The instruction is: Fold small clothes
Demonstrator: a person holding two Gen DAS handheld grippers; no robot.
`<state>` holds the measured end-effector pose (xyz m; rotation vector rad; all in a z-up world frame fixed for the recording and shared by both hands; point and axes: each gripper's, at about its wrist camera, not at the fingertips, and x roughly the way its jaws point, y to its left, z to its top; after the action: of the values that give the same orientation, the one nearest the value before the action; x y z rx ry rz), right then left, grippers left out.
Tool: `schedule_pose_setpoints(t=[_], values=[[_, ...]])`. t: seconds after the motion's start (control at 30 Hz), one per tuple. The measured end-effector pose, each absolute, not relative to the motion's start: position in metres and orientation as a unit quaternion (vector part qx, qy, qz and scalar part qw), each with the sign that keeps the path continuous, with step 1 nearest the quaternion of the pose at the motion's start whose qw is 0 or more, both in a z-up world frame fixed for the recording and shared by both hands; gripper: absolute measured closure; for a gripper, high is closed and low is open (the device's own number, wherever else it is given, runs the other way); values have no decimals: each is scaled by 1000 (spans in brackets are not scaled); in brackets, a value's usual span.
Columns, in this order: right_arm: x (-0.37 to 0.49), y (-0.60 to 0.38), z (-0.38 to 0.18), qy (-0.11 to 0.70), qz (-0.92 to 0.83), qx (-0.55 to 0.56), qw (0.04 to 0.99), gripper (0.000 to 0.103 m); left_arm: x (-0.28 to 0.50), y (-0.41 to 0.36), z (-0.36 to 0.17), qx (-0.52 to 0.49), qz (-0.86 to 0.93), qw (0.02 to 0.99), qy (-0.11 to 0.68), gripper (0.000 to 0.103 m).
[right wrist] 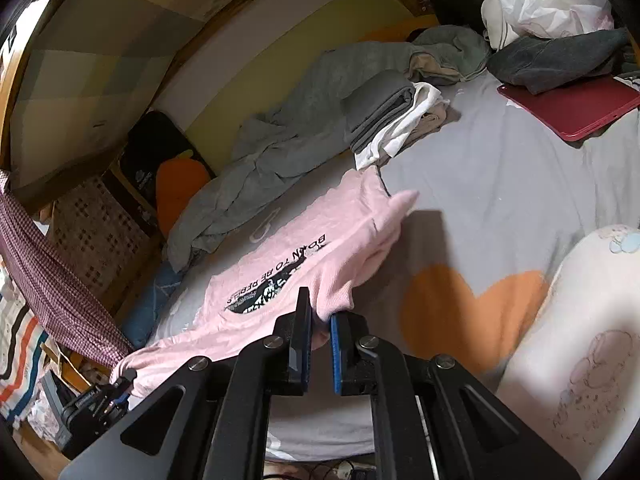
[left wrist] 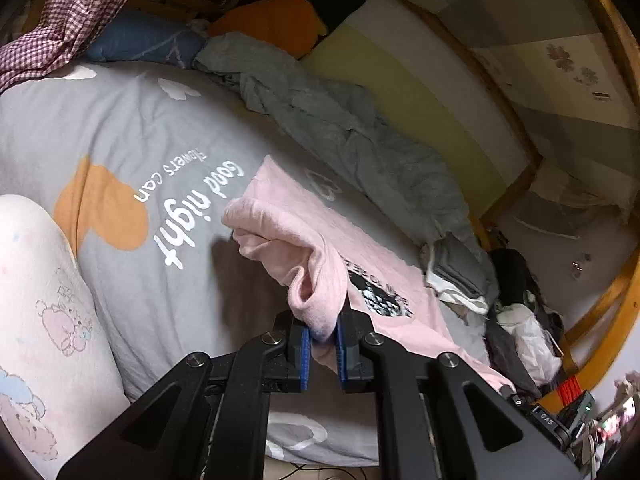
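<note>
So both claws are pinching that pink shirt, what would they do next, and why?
Probably carry the lifted edge across the printed front and lay it down: the left gripper and right gripper each pinch the pink shirt, whose rest lies flat on the bed.

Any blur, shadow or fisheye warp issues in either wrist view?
Left wrist: sharp, pink shirt casts a dark shadow on the grey duvet; the bed rail bows strongly. Right wrist: the orange heart and the shirt edge are soft, and the corners are vignetted.

Shirt (right wrist: 304, 236) lies on bedsheet (right wrist: 500, 184), before blanket (right wrist: 272, 152).
</note>
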<state>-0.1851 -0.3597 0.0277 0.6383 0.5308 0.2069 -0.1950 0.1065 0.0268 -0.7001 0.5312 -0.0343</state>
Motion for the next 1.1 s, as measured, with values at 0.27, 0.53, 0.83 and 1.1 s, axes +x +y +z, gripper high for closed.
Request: schedule_pose_setpoints(t=[0.27,0.53,0.83,1.1], values=[[-114,-338,55,232,73,282,928,96,-106,118,38,-397,16,874,280,94],[3,-329,68,299,62,229,924,96,10,123,30,-387,28,864,322,94],[110,-326,32,370,72,219,900,95,70,126,6,-365,48,860,353,94],[157,-303,23,382,63,174,905,95,99,123,-11,-350,82,859,365,94]])
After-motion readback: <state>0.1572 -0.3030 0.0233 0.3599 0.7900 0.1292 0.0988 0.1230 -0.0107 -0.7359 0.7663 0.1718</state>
